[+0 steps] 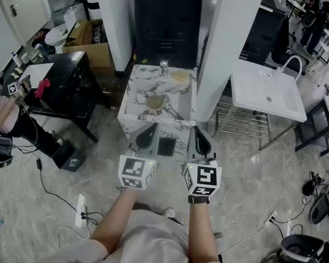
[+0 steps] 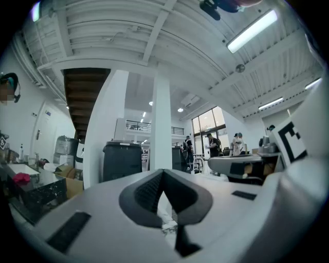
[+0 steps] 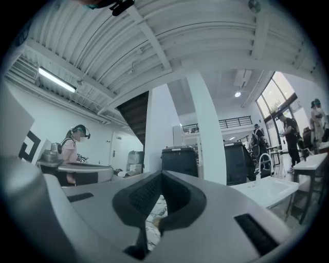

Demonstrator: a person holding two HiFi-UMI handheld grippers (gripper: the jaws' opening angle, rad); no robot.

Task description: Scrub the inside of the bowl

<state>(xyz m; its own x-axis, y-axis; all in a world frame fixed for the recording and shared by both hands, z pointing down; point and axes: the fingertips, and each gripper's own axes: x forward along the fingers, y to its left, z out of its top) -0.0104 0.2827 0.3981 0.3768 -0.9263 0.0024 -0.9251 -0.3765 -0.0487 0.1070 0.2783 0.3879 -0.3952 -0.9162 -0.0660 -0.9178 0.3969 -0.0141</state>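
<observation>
— How far along was the scrubbing at that point?

— By the look of it, it had not begun. The person stood in front of the marble-patterned sink unit [image 1: 135, 91] with both tools held level and short of it. Neither touched anything.

— And the tools themselves?

— The left gripper [image 1: 147, 136] was clenched, its jaws meeting with nothing between them; its own view [image 2: 163, 177] showed only the room beyond the tips. The right gripper [image 1: 200, 143] was the same: jaws together and empty [image 3: 162, 177]. No sponge or brush was in either one.

— Where was the bowl?

— A tan round thing [image 1: 155, 102] lay in the middle of the marble top, ahead of the tools and apart from them; that was probably the bowl, though it was too small to be sure. A paler round thing [image 1: 180, 76] sat farther back, just beside the tap [image 1: 162, 68]. It could have been a scrubber or another dish.

— So what was left?

— Judging from that, all of it: reaching in, taking up something to scrub with, steadying the bowl and working its inside.
</observation>
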